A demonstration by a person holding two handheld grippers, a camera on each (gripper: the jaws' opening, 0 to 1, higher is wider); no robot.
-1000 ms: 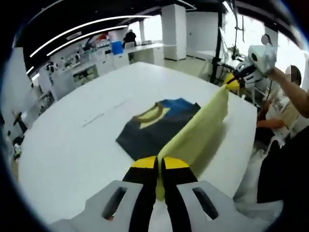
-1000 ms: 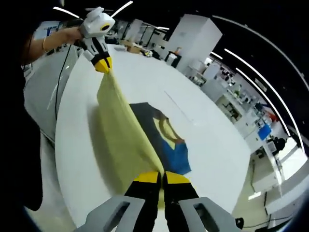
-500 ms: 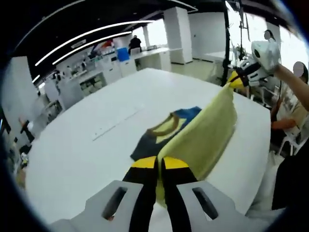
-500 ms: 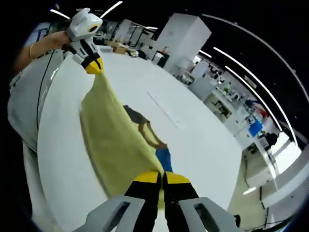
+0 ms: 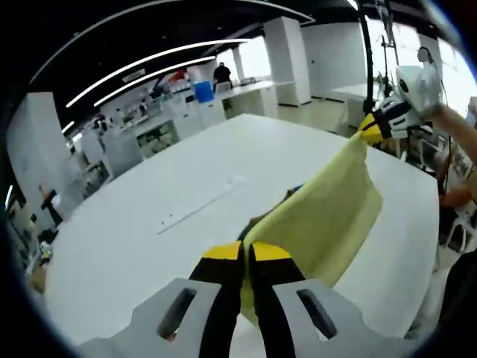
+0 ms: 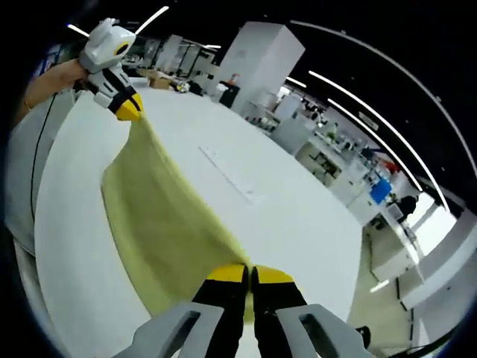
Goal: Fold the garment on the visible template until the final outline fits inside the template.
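Observation:
A pale yellow garment (image 5: 320,220) hangs stretched in the air between my two grippers above a white table (image 5: 149,224). My left gripper (image 5: 246,257) is shut on one of its corners, and the right gripper (image 5: 370,133) shows at the upper right holding the far corner. In the right gripper view, my right gripper (image 6: 248,276) is shut on the near corner of the garment (image 6: 160,224), and the left gripper (image 6: 127,108) pinches the far corner at upper left. A sliver of dark and blue cloth (image 5: 287,195) peeks out behind the garment.
A thin pale line (image 5: 197,205) runs across the table; in the right gripper view the line (image 6: 229,173) lies beyond the garment. Lab benches and shelves (image 5: 171,112) stand behind the table. A person's arm (image 5: 455,138) holds the right gripper.
The yellow garment has been lifted higher and spread wider. It now hides nearly all of the dark and blue cloth on the table. Both grippers stay shut on its corners.

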